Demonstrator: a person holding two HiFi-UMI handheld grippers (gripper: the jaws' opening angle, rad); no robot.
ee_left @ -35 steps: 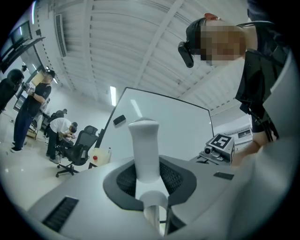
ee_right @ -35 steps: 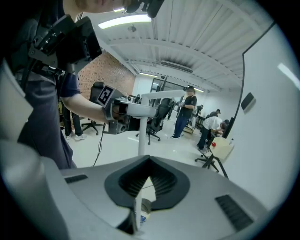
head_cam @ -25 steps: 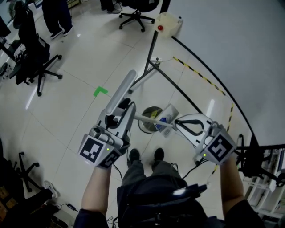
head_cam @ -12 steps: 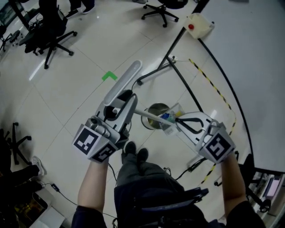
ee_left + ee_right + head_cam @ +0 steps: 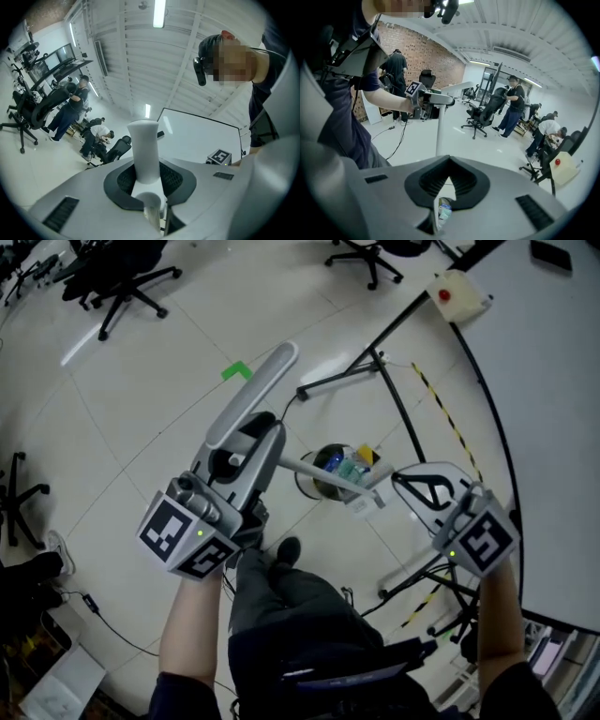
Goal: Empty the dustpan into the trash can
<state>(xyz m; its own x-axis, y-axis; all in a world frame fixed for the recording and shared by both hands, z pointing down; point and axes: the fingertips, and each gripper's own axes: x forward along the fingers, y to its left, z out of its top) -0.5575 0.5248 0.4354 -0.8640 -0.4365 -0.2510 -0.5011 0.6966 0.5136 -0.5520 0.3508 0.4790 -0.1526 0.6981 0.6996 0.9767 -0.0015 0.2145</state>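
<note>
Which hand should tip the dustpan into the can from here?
Right, probably. The right gripper pinches the dustpan right beside the trash can; the left gripper only holds the handle, farther away.

Glossy white tiled floor (image 5: 131, 427) bearing a green tape mark (image 5: 236, 371); black wheeled office chairs (image 5: 127, 282) toward its far side. Red-brick wall (image 5: 436, 51), ribbed white ceiling (image 5: 136, 56), long strip light (image 5: 159, 8).

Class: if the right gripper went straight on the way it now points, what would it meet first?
The right gripper grips the dustpan, so that comes first. Just beyond it, the line seems to run into the trash can below, though depth is hard to judge.
</note>
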